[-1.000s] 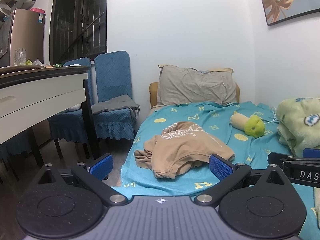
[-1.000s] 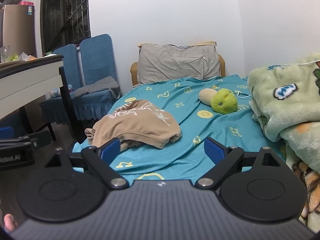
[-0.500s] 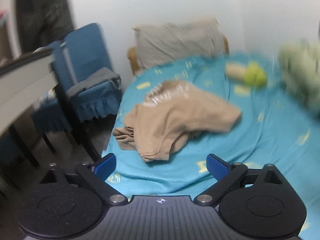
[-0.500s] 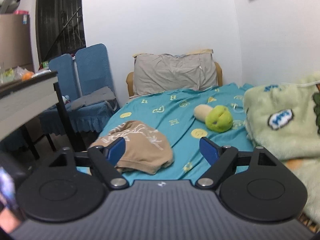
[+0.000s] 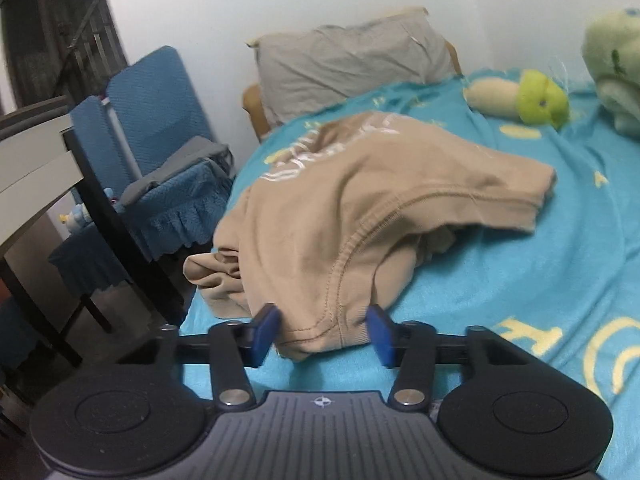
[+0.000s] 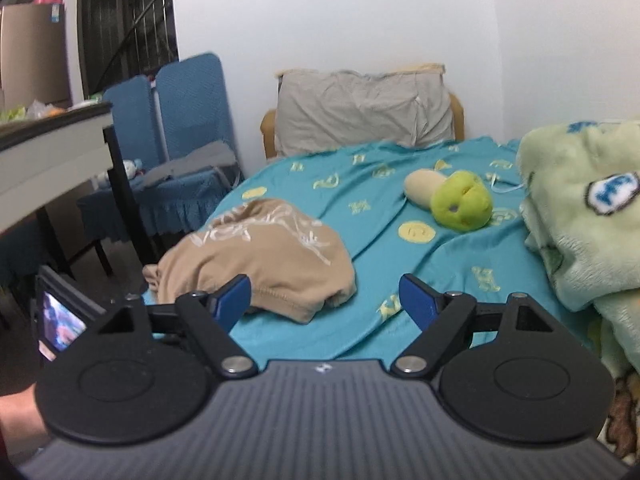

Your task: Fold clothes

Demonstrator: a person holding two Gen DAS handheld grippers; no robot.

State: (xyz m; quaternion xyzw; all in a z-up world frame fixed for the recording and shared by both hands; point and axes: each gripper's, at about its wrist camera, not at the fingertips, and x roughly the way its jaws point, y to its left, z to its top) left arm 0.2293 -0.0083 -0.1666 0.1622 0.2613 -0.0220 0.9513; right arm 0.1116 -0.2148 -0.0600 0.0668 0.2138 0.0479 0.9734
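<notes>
A crumpled tan shirt (image 5: pixel 360 216) is seen lying in a heap on the teal bedsheet (image 5: pixel 520 280), toward the bed edge that faces the blue chairs (image 5: pixel 160 128), with a pale printed design showing on the part of it nearer the grey pillow (image 5: pixel 352 60). The left gripper (image 5: pixel 322 330) is held at the near hem of the shirt, its blue-padded fingers (image 5: pixel 264 330) spread apart on either side of a hanging fold of the hem; the fabric lies between them, but the jaws are not closed on it, and whether the pads touch the cloth cannot be told. In the right wrist view the shirt (image 6: pixel 256 264) appears beyond and left of the right gripper (image 6: pixel 326 300), whose fingers (image 6: pixel 416 298) are parted wide with nothing between them; the left finger overlaps the shirt's near edge in the picture, though contact cannot be judged. Farther from the shirt, toward the pillow (image 6: pixel 364 112) at the head of the bed, a green and cream plush toy (image 6: pixel 452 196) is laid on the sheet (image 6: pixel 360 184), and a pale green fleece blanket (image 6: pixel 580 208) is piled on the far side of the bed from the shirt. A white-edged table (image 6: pixel 52 148) stands beside the chairs (image 6: pixel 180 108), off the shirt's side of the bed.
</notes>
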